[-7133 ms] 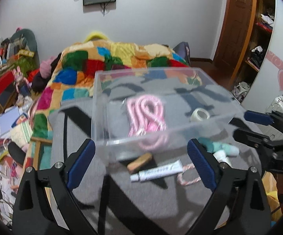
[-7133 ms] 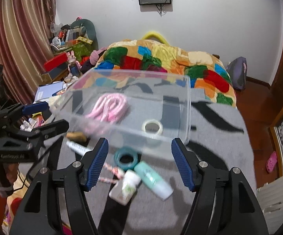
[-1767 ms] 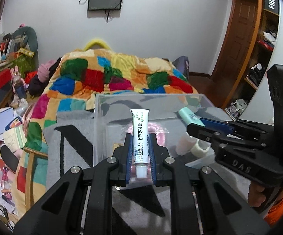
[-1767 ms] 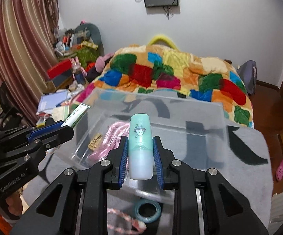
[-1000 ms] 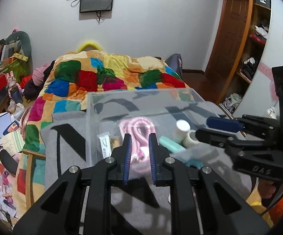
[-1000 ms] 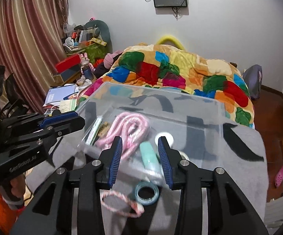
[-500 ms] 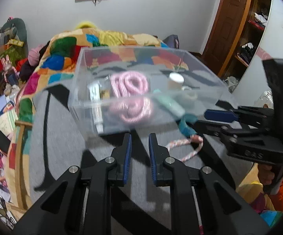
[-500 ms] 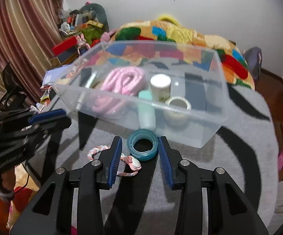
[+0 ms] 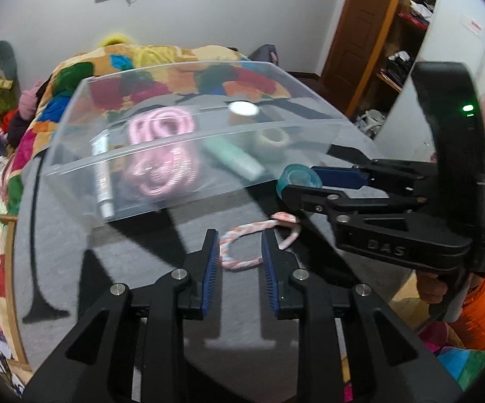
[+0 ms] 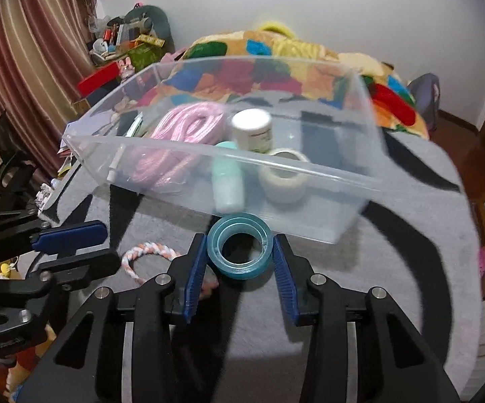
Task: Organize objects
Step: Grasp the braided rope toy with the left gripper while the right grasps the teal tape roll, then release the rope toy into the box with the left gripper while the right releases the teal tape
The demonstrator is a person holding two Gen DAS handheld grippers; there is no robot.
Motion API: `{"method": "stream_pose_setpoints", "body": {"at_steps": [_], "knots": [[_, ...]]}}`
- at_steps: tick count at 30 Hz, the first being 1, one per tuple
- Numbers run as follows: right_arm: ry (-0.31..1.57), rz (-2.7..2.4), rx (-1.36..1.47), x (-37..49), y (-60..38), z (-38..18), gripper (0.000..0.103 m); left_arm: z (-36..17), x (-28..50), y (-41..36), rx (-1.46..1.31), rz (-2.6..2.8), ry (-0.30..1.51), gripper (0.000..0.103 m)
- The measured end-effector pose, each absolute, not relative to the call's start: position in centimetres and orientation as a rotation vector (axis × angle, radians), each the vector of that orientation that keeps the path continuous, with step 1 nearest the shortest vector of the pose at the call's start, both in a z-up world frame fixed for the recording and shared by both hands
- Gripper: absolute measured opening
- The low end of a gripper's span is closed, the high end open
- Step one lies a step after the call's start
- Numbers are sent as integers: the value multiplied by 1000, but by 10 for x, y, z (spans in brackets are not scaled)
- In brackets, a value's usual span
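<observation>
A clear plastic bin (image 9: 74, 168) (image 10: 309, 171) stands on the grey blanket. It holds a pink cord coil (image 9: 158, 127), a white tube (image 9: 103, 181), a mint bottle (image 10: 227, 184), a white jar (image 10: 252, 129) and a pale tape roll (image 10: 282, 176). My right gripper (image 10: 240, 257) has its blue pads against both sides of a teal tape roll (image 10: 240, 252) just in front of the bin. My left gripper (image 9: 239, 258) is open around one end of a pink-and-white braided loop (image 9: 242, 235) on the blanket.
A colourful patchwork quilt (image 10: 276, 53) lies on the bed behind the bin. Cluttered shelves and a curtain (image 10: 24, 67) are at the left. A wooden door and shelving (image 9: 376, 33) are at the right. The grey blanket (image 10: 393, 268) covers the work surface.
Both grippers have dropped the tube and mint bottle into the bin, then moved down in front of it. The right one has closed on the teal tape; the left one has opened over the braided loop.
</observation>
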State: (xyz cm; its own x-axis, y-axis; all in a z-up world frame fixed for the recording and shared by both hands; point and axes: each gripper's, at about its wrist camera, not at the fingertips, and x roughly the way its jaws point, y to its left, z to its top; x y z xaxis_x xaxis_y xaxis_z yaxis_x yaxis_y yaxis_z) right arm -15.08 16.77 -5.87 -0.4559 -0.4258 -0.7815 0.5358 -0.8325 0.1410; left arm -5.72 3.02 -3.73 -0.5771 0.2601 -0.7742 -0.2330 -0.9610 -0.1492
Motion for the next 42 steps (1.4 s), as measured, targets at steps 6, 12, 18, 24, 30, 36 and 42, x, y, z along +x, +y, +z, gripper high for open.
{"method": "stream_pose_setpoints", "body": {"at_steps": [6,12,18,24,30,36,42], "knots": [[117,-2343,1154,-142,206,-43,36,-46,-68,62,-1282,2500,8,24],[85,-2362,1161,-137,225,-41,36,-63,-86,82,-1321,2499,76,29],[58,-2342,1165,-131,225,-46,36,-65,-82,85,-1266,2553,131,20],[32,-2323,1156,-127,224,-46,36,-51,-73,69,-1219,2594,56,20],[22,-2327,1133,-128,220,-38,36,-20,-62,43,-1131,2653,-25,20],[10,-2342,1064,-132,212,-16,36,15,-52,21,-1027,2719,-80,20],[4,-2365,977,-144,195,7,36,50,-55,1,-909,2815,-70,20]]}}
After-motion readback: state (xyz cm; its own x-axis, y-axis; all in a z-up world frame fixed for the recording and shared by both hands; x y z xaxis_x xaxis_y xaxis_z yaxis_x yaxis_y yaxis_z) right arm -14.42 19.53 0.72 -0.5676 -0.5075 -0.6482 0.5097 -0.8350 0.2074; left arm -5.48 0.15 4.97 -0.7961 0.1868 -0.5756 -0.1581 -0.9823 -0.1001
